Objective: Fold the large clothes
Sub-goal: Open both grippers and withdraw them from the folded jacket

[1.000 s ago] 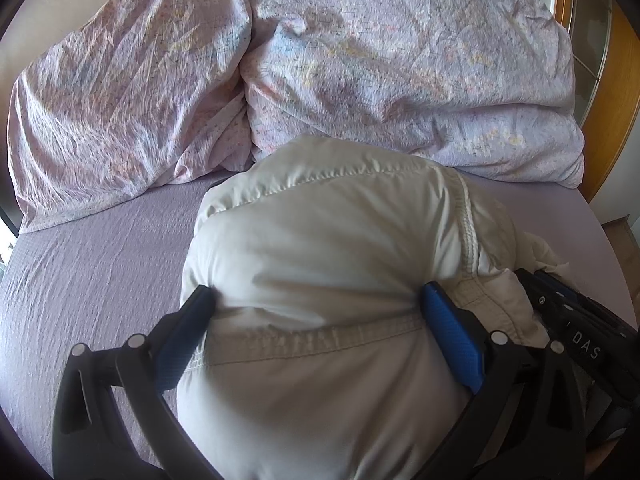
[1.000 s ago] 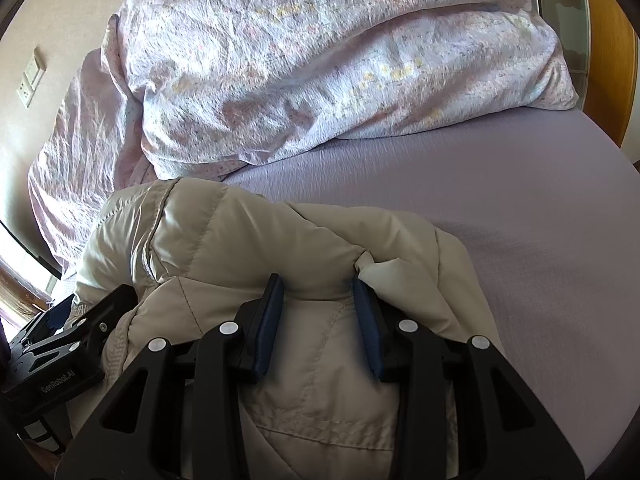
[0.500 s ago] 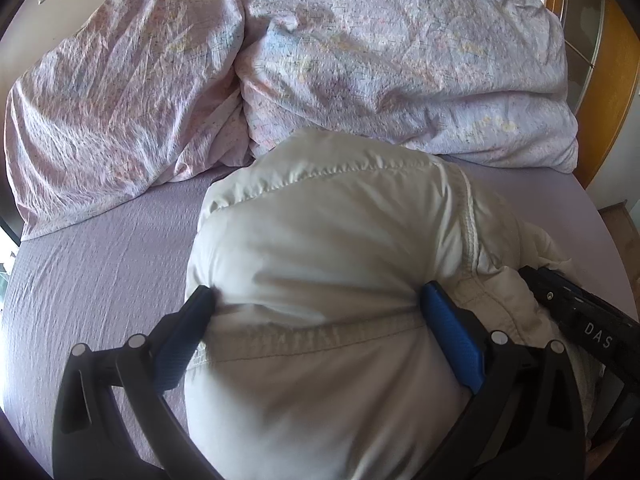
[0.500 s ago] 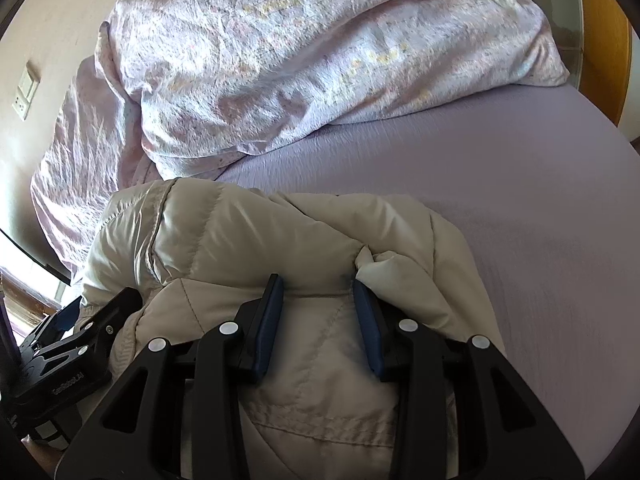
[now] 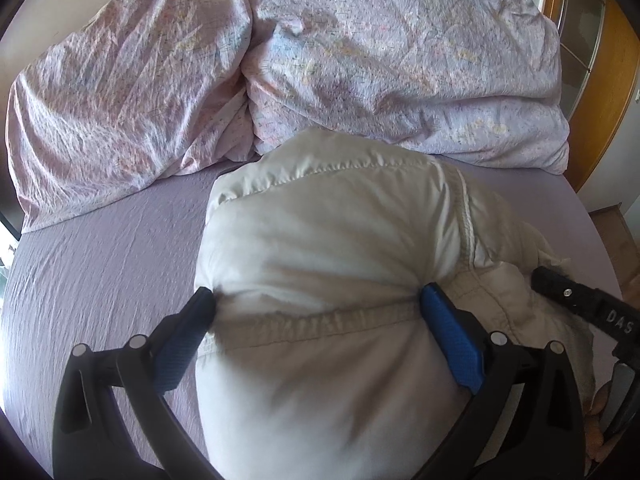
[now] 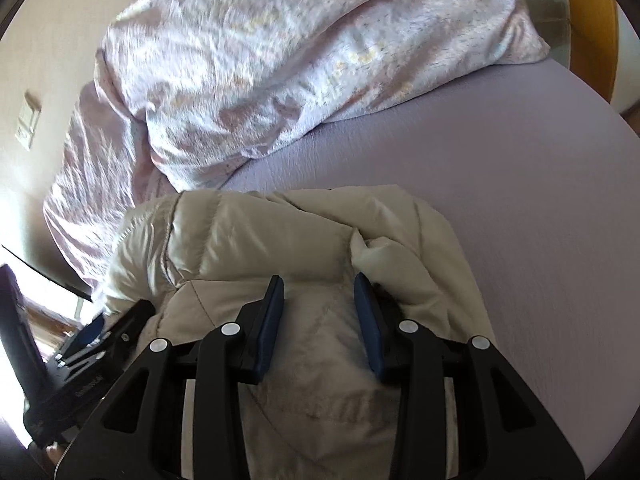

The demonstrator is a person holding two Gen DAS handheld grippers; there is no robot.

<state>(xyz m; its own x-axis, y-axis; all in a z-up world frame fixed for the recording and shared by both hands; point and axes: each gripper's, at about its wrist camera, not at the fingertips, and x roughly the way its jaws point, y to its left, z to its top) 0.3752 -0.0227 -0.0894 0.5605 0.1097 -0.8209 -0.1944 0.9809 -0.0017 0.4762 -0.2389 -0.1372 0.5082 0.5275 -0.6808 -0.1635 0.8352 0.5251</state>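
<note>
Claws first: left claw (image 5: 316, 312) clamped wide across a thick bunch of the puffy cream jacket (image 5: 332, 240), right claw (image 6: 318, 312) pinched on a narrower fold of it. Jacket bundled near the bed's (image 6: 500, 200) near edge, well short of the floral duvet (image 5: 360, 60) heaped at the far edge. Risk: slippery padded fabric sliding out of either grip, springing the fold open. Lettering "DAS" readable on the right claw's body.

Cream jacket (image 5: 328, 240), lilac sheet (image 5: 100, 272), pink speckled duvet (image 5: 400, 60).
</note>
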